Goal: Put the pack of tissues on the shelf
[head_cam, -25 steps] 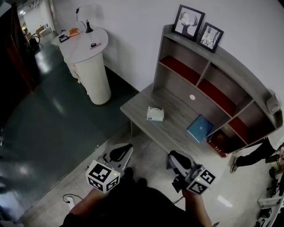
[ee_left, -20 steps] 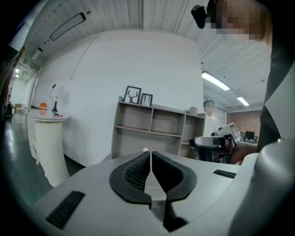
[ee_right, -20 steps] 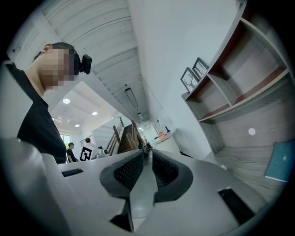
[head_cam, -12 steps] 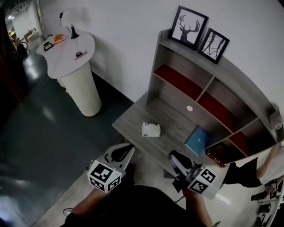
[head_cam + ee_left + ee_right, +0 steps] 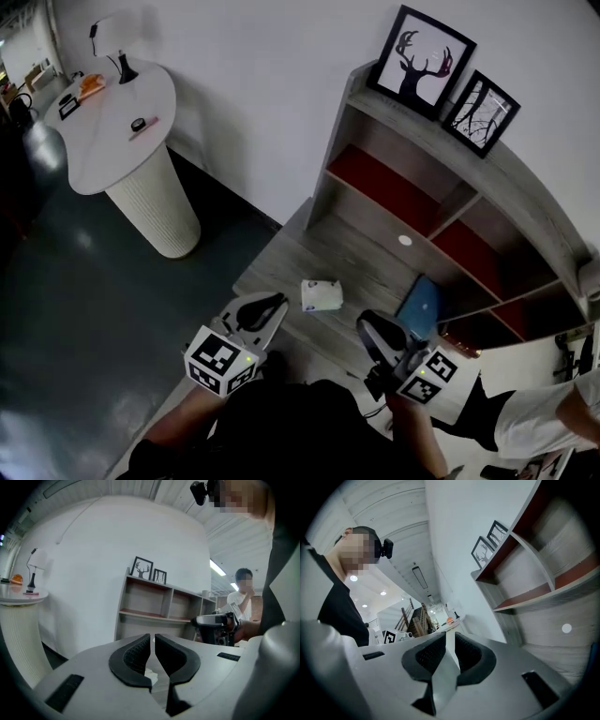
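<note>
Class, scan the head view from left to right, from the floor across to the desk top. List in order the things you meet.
white round table → left tool → pack of tissues → blue book

grey wood-grain desk with shelves point(image 5: 361, 253): matt, streaked | dark floor point(image 5: 75, 309): glossy, reflective | white round table's pedestal point(image 5: 150, 211): finely ribbed, matt | small white pack of tissues point(image 5: 322, 294): soft-looking wrap
</note>
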Available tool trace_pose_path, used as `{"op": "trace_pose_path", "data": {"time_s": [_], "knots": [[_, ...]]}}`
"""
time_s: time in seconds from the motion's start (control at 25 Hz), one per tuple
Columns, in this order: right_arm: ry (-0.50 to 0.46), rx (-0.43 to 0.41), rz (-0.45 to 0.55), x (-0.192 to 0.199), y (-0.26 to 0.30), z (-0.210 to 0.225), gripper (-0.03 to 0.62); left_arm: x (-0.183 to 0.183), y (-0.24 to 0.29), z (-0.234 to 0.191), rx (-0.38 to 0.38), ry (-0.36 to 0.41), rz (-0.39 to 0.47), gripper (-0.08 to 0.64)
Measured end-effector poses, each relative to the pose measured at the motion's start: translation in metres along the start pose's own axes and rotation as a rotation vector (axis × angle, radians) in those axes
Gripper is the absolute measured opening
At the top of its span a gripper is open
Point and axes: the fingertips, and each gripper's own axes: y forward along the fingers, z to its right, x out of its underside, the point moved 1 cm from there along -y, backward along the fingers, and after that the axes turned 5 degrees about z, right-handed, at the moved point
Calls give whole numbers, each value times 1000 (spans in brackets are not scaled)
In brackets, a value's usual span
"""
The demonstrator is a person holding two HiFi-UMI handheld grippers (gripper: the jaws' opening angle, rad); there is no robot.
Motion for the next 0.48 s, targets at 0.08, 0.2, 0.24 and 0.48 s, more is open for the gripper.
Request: {"op": "trace_pose_path", "data": {"time_s": [0.08,0.2,0.24,0.48], "knots": [[7,18,-1,1,5,6,21,2,9,-9,19,-14,-13,28],[22,41,-13,4,7,14,21,6,22,-16,36,-46,-24,56],[26,46,-17,5,7,18,21,8,27,-17,41,-50,-26,66],[52,63,-33,6,-1,41,21,24,56,-11,77,-19,-40,141]]}}
